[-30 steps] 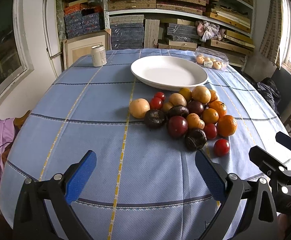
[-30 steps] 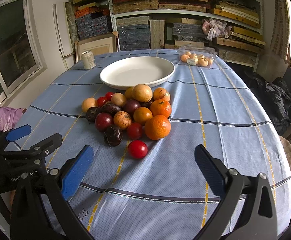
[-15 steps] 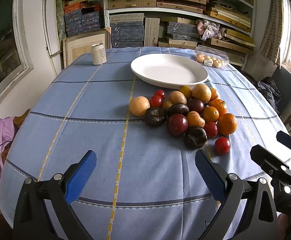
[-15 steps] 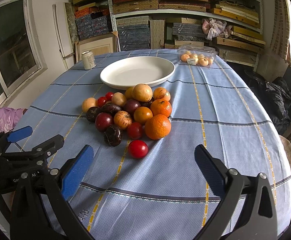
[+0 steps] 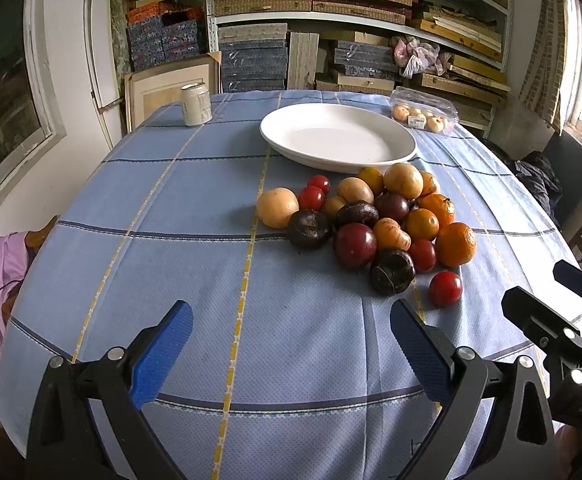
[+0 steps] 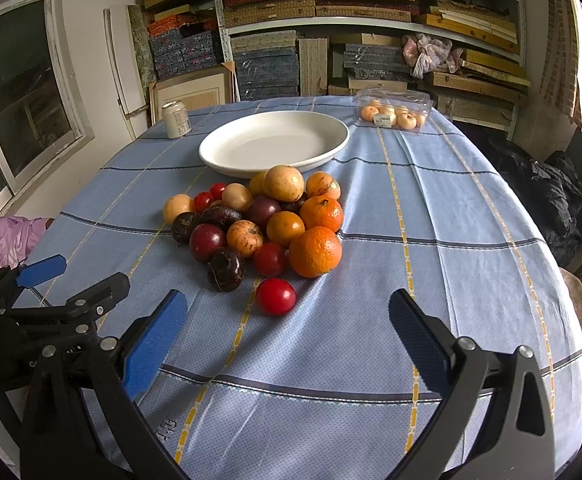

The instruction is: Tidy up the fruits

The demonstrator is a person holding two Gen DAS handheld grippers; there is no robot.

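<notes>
A heap of mixed fruit (image 5: 375,220) (image 6: 267,224) lies on the blue checked tablecloth, just in front of an empty white plate (image 5: 337,136) (image 6: 273,142). It holds oranges, red tomatoes, dark purple fruits and yellow ones. One red tomato (image 5: 445,288) (image 6: 275,297) lies apart at the near edge of the heap. My left gripper (image 5: 287,348) is open above the cloth, short of the heap and to its left. My right gripper (image 6: 287,340) is open too, nothing between its fingers, with the lone tomato just beyond it.
A drink can (image 5: 196,104) (image 6: 175,119) stands at the far left of the table. A clear plastic box of small fruit (image 5: 423,115) (image 6: 393,114) sits at the far right. Shelves of stacked boxes fill the back wall. Dark clothing (image 6: 551,196) lies on a chair at right.
Both grippers have stayed open. The left wrist view has shifted slightly, so the heap sits a touch lower and further right; the fruit itself has not moved.
</notes>
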